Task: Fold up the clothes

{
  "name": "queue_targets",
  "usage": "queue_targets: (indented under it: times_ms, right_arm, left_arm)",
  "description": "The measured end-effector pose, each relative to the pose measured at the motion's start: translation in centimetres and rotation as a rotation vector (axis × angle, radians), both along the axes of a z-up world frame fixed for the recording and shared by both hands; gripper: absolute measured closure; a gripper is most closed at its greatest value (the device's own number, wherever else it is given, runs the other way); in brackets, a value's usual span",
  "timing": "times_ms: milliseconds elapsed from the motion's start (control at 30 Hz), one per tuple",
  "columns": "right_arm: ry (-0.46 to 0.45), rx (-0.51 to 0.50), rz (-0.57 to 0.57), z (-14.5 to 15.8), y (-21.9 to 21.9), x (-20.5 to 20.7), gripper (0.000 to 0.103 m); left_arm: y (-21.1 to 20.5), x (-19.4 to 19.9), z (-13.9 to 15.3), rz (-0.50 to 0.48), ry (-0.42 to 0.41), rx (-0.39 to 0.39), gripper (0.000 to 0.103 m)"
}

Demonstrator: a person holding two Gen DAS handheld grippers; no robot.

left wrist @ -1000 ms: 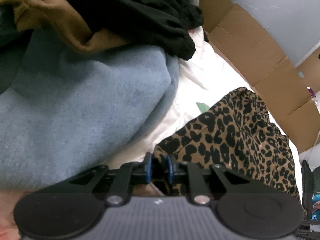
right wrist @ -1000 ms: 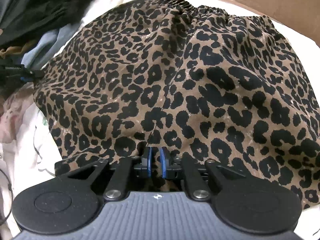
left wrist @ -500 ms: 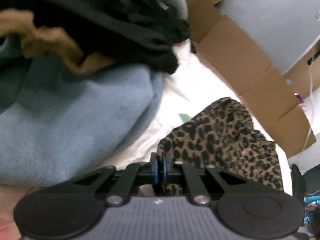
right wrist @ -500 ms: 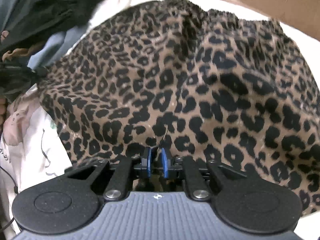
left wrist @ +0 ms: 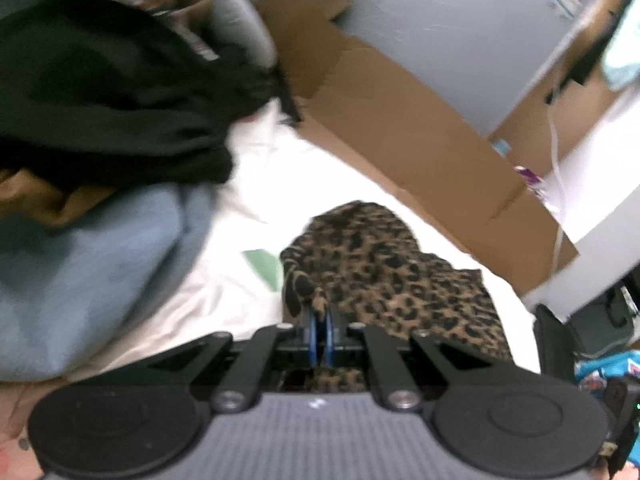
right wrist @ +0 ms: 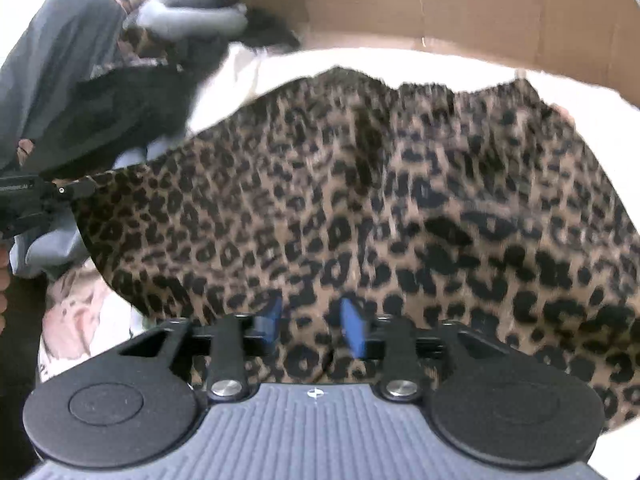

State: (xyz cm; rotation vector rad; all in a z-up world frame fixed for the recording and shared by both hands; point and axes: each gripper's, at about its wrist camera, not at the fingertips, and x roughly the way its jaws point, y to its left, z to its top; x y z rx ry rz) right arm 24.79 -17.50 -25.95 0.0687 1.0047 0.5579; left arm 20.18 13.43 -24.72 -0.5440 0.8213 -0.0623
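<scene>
Right gripper [right wrist: 311,330] has let go: its blue pads were pinched on the leopard skirt [right wrist: 360,216] 0.5 s ago, now they're spread w/ cloth lying loose between them. Left gripper [left wrist: 319,334] is still pressed tight on a bunched corner of the skirt, lifted a bit higher than before. So 1 side is freed & 1 is held, prob. mid-fold or re-gripping; can't tell which.

Skirt lies on the white sheet [left wrist: 224,280], beside the clothes pile [left wrist: 100,152], cardboard box [left wrist: 400,132] behind. Both views are motion-blurred; near hem is hidden under the gripper bodies, so fold lines are unclear.
</scene>
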Motion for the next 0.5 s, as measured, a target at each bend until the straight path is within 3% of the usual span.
queue_targets:
  times_ms: [500]
  right_arm:
    - [-0.12, 0.181, 0.097, 4.5, 2.4, -1.3, 0.054]
  left_arm:
    - [-9.0, 2.2, 3.6, -0.164, -0.003, -0.045, 0.098]
